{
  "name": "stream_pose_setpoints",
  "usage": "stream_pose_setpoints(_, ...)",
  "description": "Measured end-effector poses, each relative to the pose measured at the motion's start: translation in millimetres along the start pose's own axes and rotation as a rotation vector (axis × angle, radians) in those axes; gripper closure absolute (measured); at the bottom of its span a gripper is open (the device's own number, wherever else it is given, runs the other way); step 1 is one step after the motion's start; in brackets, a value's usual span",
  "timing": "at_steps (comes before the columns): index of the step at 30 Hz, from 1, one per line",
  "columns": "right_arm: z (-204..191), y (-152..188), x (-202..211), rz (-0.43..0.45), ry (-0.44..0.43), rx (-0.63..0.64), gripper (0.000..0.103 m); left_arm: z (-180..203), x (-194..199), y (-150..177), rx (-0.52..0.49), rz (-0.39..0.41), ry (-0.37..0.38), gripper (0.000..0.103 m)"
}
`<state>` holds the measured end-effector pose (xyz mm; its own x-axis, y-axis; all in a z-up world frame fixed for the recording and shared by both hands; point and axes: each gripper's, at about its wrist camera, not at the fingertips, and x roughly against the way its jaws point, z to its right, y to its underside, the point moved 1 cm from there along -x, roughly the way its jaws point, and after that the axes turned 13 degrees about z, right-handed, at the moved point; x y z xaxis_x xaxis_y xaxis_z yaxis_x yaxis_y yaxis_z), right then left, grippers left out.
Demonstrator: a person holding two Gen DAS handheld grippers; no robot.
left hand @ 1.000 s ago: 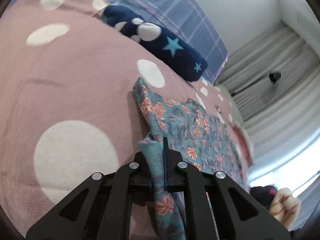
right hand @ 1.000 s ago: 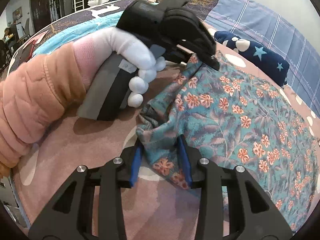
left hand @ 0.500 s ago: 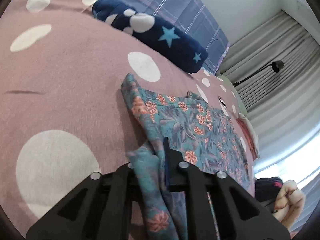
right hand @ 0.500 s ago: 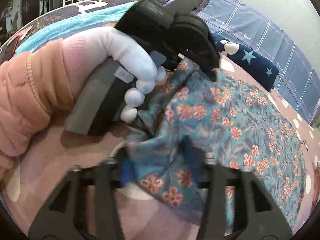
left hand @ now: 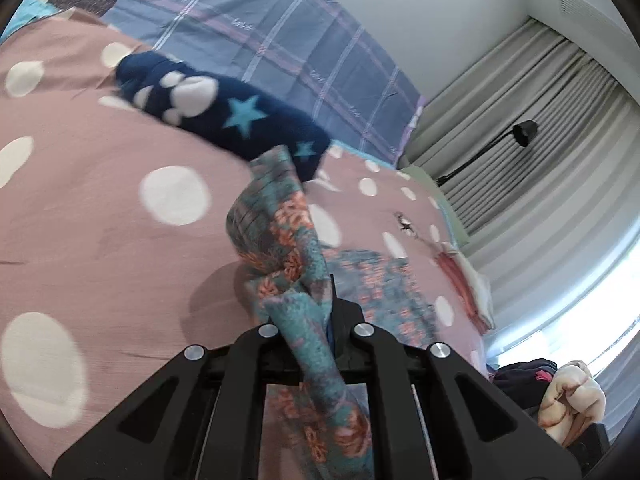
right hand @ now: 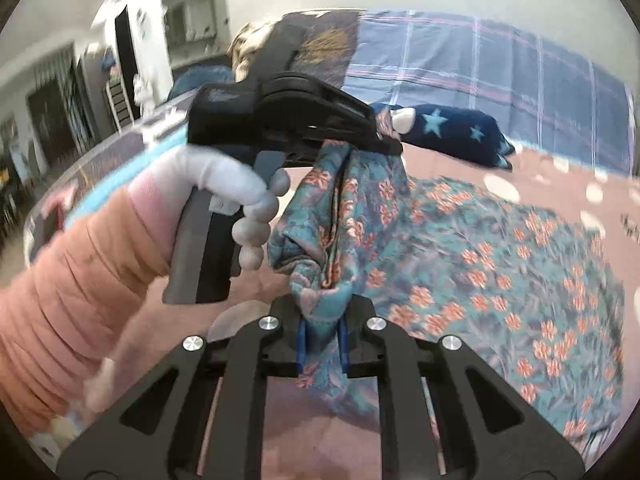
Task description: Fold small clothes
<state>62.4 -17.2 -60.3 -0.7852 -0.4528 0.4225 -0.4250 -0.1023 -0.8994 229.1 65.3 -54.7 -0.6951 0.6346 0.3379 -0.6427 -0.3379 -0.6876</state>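
- Left gripper (left hand: 326, 312) is clamping one edge of the floral garment (right hand: 480, 264); cloth is hanging from its jaws.
- Right gripper (right hand: 322, 338) is gripping the neighbouring edge, its jaws having just been closing on it.
- Ahead of both tools, the garment's remainder is lying on the dotted bedspread (left hand: 100, 208).
- Fold is only beginning; no completed crease is showing.

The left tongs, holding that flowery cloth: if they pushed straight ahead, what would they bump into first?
Probably the pink dotted bedspread, since the left tongs point downward; the dark blue starry bundle lies further along, though depth is unclear.
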Motion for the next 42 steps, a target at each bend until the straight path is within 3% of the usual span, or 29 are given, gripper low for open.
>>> stream_pose_setpoints(10, 97, 6, 43, 0.053, -0.011, -0.253, 0.092, 62, -49, 12, -0.032, -0.034, 0.010, 0.096)
stream_pose_setpoints(17, 170, 22, 80, 0.120, -0.001, -0.412, 0.092, 131, -111, 38, -0.115, -0.110, 0.019, 0.096)
stream_pose_setpoints(23, 245, 55, 111, 0.146, 0.045, -0.600, 0.092, 181, -179, 74, -0.198, -0.207, 0.032, 0.096)
stream_pose_setpoints(27, 280, 83, 128, 0.139, 0.084, -0.685, 0.092, 200, -216, 101, -0.256, -0.275, -0.006, 0.096)
stream_pose_setpoints(31, 297, 103, 129, 0.118, 0.079, -0.754, 0.092, 206, -241, 119, -0.326, -0.312, -0.096, 0.095)
stream_pose_setpoints(35, 302, 114, 127, 0.105, 0.062, -0.786, 0.091, 213, -246, 122, -0.364, -0.299, -0.109, 0.090)
stream_pose_setpoints(37, 301, 118, 126, 0.095, 0.060, -0.796, 0.091, 221, -243, 118, -0.382, -0.282, -0.115, 0.080)
stream_pose_setpoints(40, 310, 122, 122, 0.083, 0.047, -0.822, 0.091, 238, -219, 102, -0.428, -0.210, -0.147, 0.065)
stream_pose_setpoints(42, 310, 124, 124, 0.082, 0.041, -0.829, 0.091, 243, -196, 95, -0.464, -0.163, -0.155, 0.063)
